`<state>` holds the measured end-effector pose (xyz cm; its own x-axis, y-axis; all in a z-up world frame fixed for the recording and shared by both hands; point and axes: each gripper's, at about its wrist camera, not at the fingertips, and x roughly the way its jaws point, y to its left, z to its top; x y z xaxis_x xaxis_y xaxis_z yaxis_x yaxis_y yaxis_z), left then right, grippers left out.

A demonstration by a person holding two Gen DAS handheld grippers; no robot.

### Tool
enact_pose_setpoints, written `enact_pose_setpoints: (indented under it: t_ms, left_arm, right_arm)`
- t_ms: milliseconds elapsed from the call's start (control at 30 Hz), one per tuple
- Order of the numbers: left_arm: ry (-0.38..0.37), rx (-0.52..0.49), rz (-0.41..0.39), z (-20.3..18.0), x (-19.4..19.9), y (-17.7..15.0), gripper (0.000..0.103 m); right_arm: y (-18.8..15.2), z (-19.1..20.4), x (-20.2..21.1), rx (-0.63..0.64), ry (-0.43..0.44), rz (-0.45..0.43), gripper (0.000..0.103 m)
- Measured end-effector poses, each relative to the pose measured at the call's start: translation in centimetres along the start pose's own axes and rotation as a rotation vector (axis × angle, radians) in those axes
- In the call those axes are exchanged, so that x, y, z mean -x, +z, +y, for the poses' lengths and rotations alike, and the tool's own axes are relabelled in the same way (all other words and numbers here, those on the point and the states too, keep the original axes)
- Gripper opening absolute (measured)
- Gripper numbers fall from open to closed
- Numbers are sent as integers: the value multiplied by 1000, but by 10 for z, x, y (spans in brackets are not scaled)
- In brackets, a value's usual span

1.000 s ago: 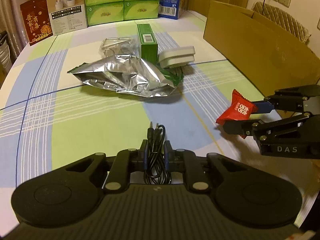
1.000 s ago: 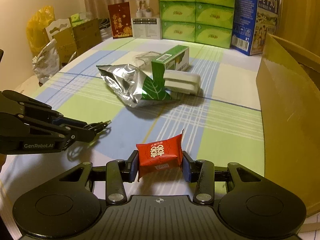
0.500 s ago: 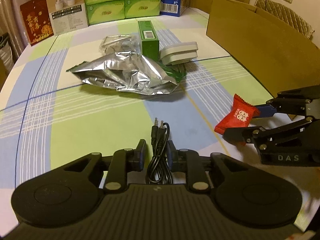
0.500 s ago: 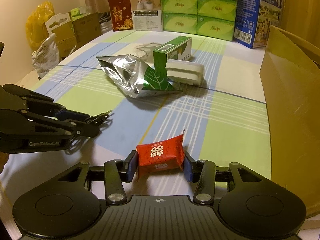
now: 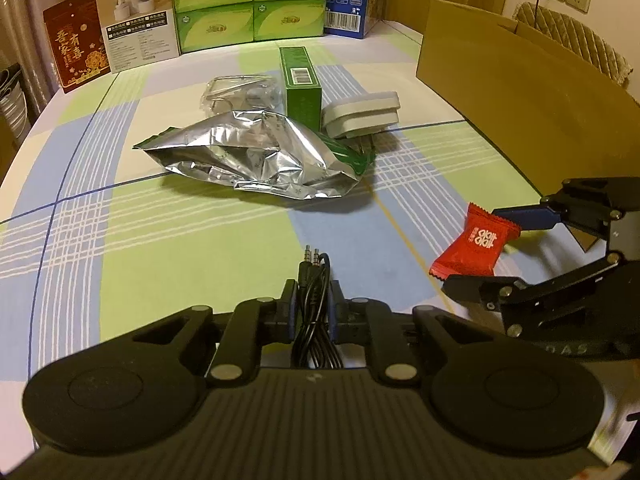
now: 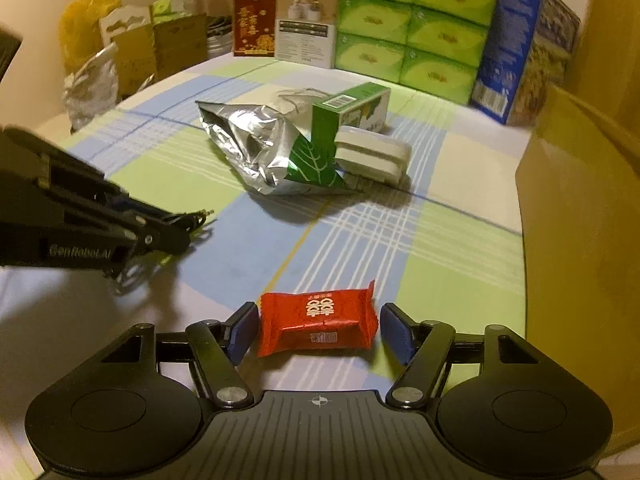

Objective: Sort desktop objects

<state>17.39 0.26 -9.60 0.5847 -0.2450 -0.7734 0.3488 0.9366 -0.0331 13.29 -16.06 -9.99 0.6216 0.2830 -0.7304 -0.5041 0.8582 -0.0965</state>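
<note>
Our left gripper (image 5: 313,307) pinches the coiled black cable (image 5: 314,304) just above the checked surface (image 5: 160,240), plugs pointing forward so it stays bundled. Our right gripper (image 6: 318,330) stands spread, its pads clear of the red candy packet (image 6: 318,322) lying between them on the surface, near the cardboard box (image 6: 580,240), likely its destination.

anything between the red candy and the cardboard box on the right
Nothing visible. The red candy lies between the open right hand-held gripper fingers, and only bare tablecloth separates it from the cardboard box.
</note>
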Motion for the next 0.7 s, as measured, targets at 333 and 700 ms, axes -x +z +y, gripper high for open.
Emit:
enact_pose_setpoints:
  t_ms: [333,700]
  left_arm:
    - [-10,10,10,0,-1,0,11]
    - [-17,17,6,0,0,1,11]
  right_arm:
    - [0,1,-4,24,-7,-3,61]
    - [2,-1,1,-25,20,-14,40]
